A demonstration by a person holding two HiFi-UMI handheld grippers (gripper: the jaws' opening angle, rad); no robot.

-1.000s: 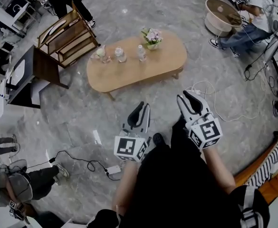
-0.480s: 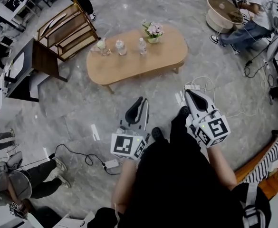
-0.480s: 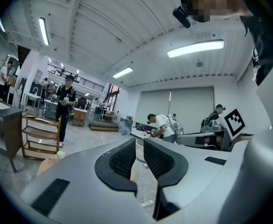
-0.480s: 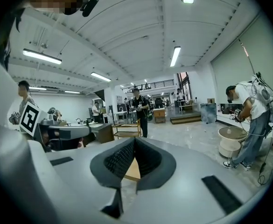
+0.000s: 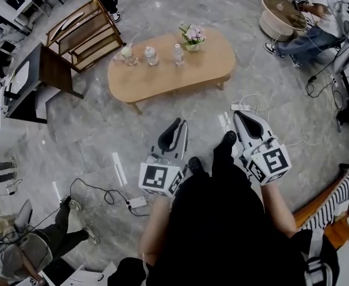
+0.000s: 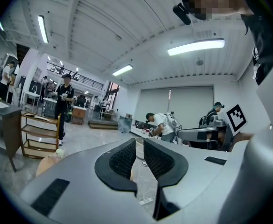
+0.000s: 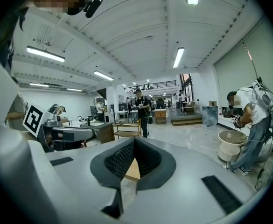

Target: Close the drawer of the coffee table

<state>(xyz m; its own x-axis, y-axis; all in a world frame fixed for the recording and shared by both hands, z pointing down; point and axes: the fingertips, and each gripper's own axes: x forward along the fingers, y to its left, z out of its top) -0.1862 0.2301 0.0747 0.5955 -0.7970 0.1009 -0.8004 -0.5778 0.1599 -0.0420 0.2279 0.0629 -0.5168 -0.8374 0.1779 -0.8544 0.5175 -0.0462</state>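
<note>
The oval wooden coffee table (image 5: pixel 171 70) stands on the grey floor ahead of me in the head view. It carries a flower pot (image 5: pixel 192 37) and a few bottles (image 5: pixel 151 55). No drawer shows from here. Both grippers hang in the air well short of the table and touch nothing. My left gripper (image 5: pixel 175 126) (image 6: pixel 139 143) has a narrow gap between its pads, with nothing in it. My right gripper (image 5: pixel 240 115) (image 7: pixel 134 141) has its tips together and is empty. A strip of the table's top (image 7: pixel 132 171) shows below the right jaws.
A wooden shelf rack (image 5: pixel 82 37) and a dark desk (image 5: pixel 40 79) stand left of the table. A round white table (image 5: pixel 281 16) with a seated person (image 5: pixel 317 37) is at the far right. Cables (image 5: pixel 102 195) and a power strip (image 5: pixel 137 202) lie on the floor near my feet.
The right gripper's jaws, apart one second ago, have come together. Both grippers stay in about the same place. The person at the lower left has shifted.
</note>
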